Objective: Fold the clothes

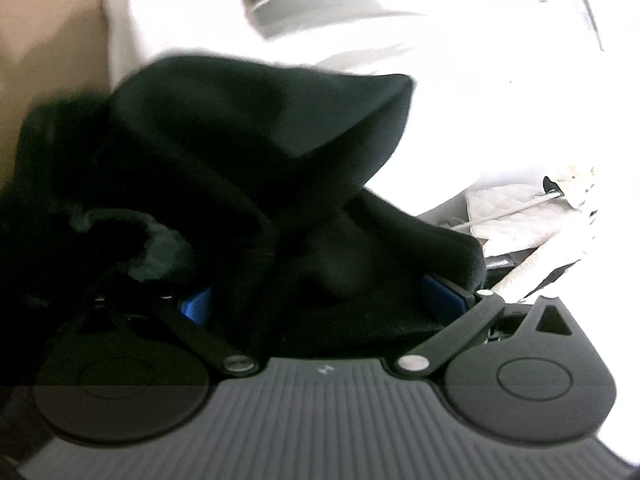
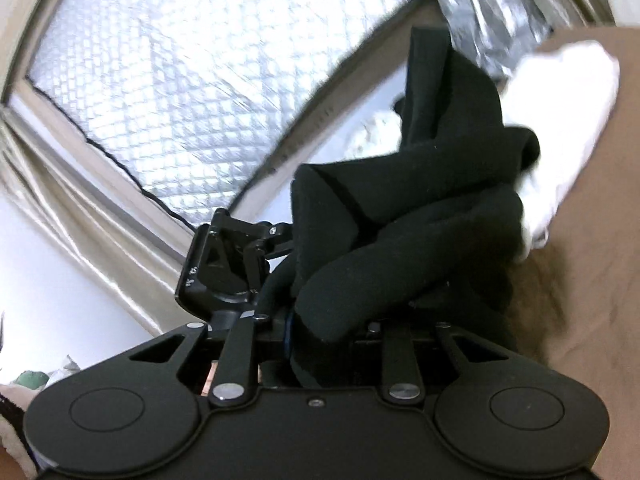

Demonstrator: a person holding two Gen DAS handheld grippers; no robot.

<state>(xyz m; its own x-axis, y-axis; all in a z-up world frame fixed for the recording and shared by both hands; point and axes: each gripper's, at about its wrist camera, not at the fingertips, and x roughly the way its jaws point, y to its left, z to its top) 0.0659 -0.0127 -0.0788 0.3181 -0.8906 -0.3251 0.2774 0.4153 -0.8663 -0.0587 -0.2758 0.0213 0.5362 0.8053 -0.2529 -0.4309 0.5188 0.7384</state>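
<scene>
Bunching over both tools, soft black fleece garment (image 1: 248,148): pinched tight in narrow-set right gripper (image 2: 316,344), draped between wide-spread blue pads (image 1: 444,294) of left gripper (image 1: 320,300), grip unclear.

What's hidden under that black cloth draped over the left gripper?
Under the black cloth, only bits of the left gripper's blue finger pads peek out. The fingertips and whatever surface lies beneath are covered.

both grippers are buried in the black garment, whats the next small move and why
Probably draw the two grippers apart to spread the cloth. The black garment hangs bunched over the left gripper, whose blue pads sit wide apart, and wads around the right gripper, so no flat edge shows to fold yet.
</scene>
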